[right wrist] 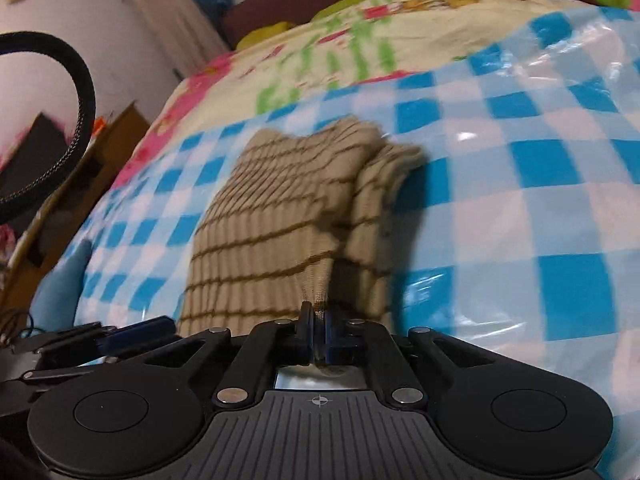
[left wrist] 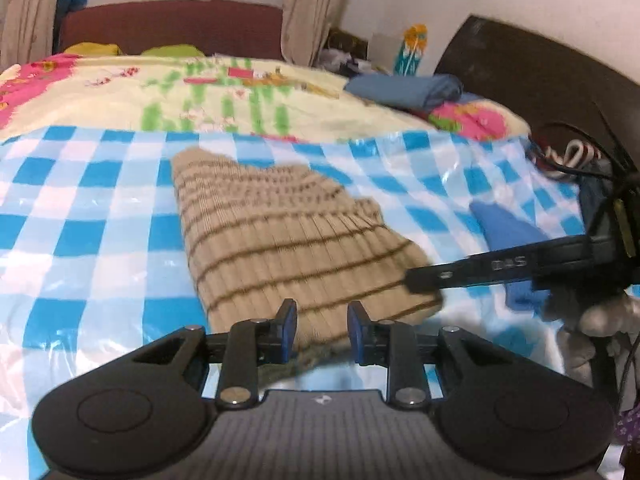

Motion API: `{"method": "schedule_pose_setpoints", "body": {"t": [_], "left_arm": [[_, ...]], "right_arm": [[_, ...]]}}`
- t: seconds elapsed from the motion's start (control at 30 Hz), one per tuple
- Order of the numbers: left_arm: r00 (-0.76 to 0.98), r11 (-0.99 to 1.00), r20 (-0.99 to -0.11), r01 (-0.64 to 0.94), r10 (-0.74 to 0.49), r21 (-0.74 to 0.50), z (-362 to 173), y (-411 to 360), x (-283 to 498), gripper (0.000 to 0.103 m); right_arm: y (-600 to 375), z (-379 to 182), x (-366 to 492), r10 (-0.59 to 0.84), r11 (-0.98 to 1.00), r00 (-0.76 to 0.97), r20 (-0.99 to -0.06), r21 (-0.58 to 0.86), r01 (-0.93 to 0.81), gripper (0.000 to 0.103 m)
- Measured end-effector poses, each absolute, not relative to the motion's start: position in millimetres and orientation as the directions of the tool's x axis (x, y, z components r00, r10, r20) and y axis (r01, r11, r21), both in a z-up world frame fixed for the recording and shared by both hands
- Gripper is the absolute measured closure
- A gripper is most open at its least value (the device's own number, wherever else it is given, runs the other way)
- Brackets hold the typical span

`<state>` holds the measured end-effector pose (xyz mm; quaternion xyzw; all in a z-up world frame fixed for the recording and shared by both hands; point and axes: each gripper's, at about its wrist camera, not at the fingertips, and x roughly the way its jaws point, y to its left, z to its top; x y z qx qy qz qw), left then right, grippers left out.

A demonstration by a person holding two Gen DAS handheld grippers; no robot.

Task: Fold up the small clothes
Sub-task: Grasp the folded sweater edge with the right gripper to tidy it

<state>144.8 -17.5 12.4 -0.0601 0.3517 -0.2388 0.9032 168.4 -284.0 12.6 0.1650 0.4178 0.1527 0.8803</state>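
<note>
A beige knit garment with thin brown stripes (left wrist: 280,236) lies on a blue-and-white checked plastic sheet (left wrist: 80,216) on the bed. My left gripper (left wrist: 322,316) is open, its fingers straddling the garment's near edge. My right gripper (right wrist: 318,320) is shut on the garment's near edge (right wrist: 320,304) and holds that part raised. In the left wrist view the right gripper's fingers (left wrist: 424,278) reach in from the right at the garment's right corner. The garment (right wrist: 280,216) is folded lengthwise, with a narrow flap (right wrist: 380,208) on its right.
A floral bedspread (left wrist: 224,92) lies beyond the sheet. Folded blue clothes (left wrist: 404,90) sit at the far right near a dark headboard (left wrist: 540,64). A blue cloth (left wrist: 508,232) lies right of the garment. Cables and a dark box (left wrist: 600,200) are at the right edge.
</note>
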Motion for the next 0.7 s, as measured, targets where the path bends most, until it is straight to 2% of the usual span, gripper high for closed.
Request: {"method": "schedule_pose_setpoints", "body": {"t": [0.1,0.2,0.27,0.33,0.43,0.5,0.57,0.63,0.7], "left_arm": [[0.64,0.889,-0.622,0.38,-0.451,-0.254,0,-22,155,0.066],[0.569,0.905,-0.716,0.365,-0.404,-0.22,-31,-29,166,0.066],[0.546,0.904,-0.736,0.369,-0.4,-0.218,-41,-29,168,0.066],[0.551,0.899,-0.73,0.385,-0.403,-0.206,-37,-28,165,0.066],[0.55,0.897,-0.727,0.386,-0.411,-0.214,-35,-27,167,0.066],[0.548,0.898,-0.728,0.379,-0.412,-0.223,-37,-27,168,0.066],[0.551,0.899,-0.727,0.378,-0.409,-0.22,-36,-28,167,0.066],[0.551,0.9,-0.727,0.372,-0.41,-0.226,-36,-29,166,0.066],[0.547,0.9,-0.729,0.37,-0.411,-0.23,-37,-28,167,0.066]], "right_arm": [[-296,12,168,0.385,0.906,0.616,-0.688,0.41,-0.108,0.099],[-287,-18,170,0.359,0.922,0.55,-0.755,0.379,-0.081,0.099],[-284,-26,167,0.373,0.915,0.528,-0.763,0.396,-0.075,0.097],[-289,-17,164,0.383,0.905,0.555,-0.738,0.421,-0.065,0.091],[-298,6,168,0.407,0.886,0.6,-0.689,0.458,-0.074,0.09],[-298,18,177,0.406,0.883,0.64,-0.653,0.46,-0.09,0.084],[-295,23,195,0.38,0.889,0.672,-0.635,0.452,-0.076,0.066],[-292,19,217,0.386,0.877,0.685,-0.618,0.476,-0.064,0.061],[-287,9,241,0.393,0.862,0.672,-0.627,0.506,-0.032,0.06]]}}
